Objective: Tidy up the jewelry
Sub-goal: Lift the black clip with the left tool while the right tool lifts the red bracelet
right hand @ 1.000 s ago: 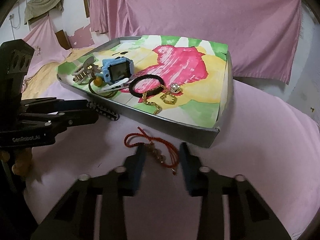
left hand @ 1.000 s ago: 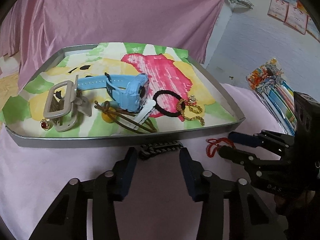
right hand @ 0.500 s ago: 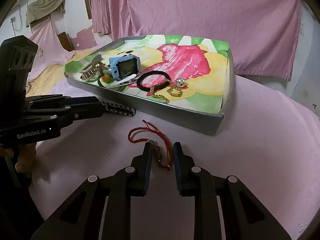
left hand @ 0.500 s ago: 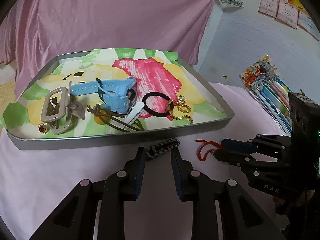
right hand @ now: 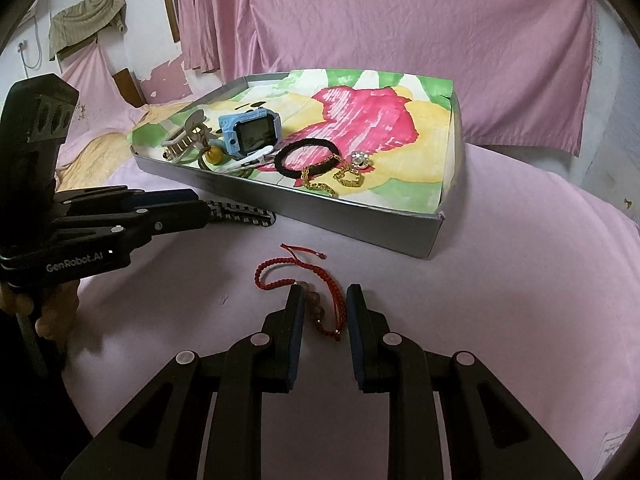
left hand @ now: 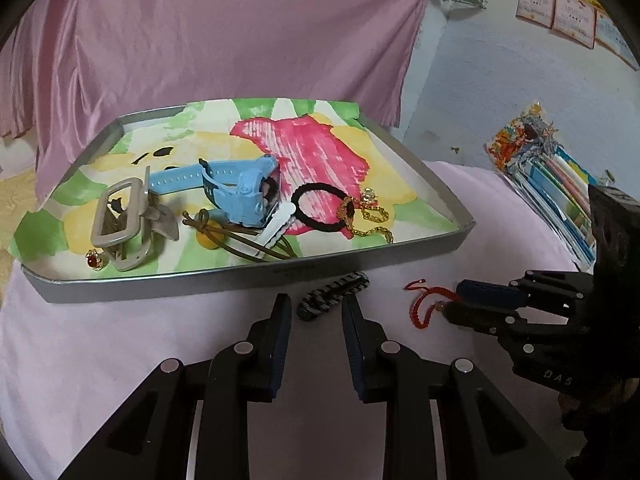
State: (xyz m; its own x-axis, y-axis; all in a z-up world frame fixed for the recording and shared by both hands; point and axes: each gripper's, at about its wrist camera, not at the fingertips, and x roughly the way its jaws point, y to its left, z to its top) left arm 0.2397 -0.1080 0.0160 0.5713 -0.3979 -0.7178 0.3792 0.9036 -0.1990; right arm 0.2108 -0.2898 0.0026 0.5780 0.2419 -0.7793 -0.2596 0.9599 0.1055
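A grey tray (left hand: pixel 256 276) (right hand: pixel 360 222) lined with flowered paper holds a blue watch (left hand: pixel 236 190), a beige hair claw (left hand: pixel 124 220), a black hair tie (left hand: pixel 322 208), a gold chain (left hand: pixel 370 216) and a cord with a yellow bead (left hand: pixel 210 238). A black-and-grey bracelet (left hand: pixel 332 296) (right hand: pixel 244 214) lies on the pink cloth before the tray, its near end between the fingers of my open left gripper (left hand: pixel 316 312). A red cord bracelet (right hand: pixel 308 284) (left hand: pixel 422 304) lies on the cloth, its beaded end between the fingers of my open right gripper (right hand: pixel 322 300).
Pink cloth (right hand: pixel 520 280) covers the surface and hangs behind the tray. A stack of colourful packets (left hand: pixel 548 184) lies at the right in the left wrist view. A small red-stone ring (left hand: pixel 95 259) sits in the tray's near left corner.
Both grippers narrowed half a second ago and have since widened a little. Both have moved forward, so that each bracelet lies between the fingers. The bracelets have not moved.
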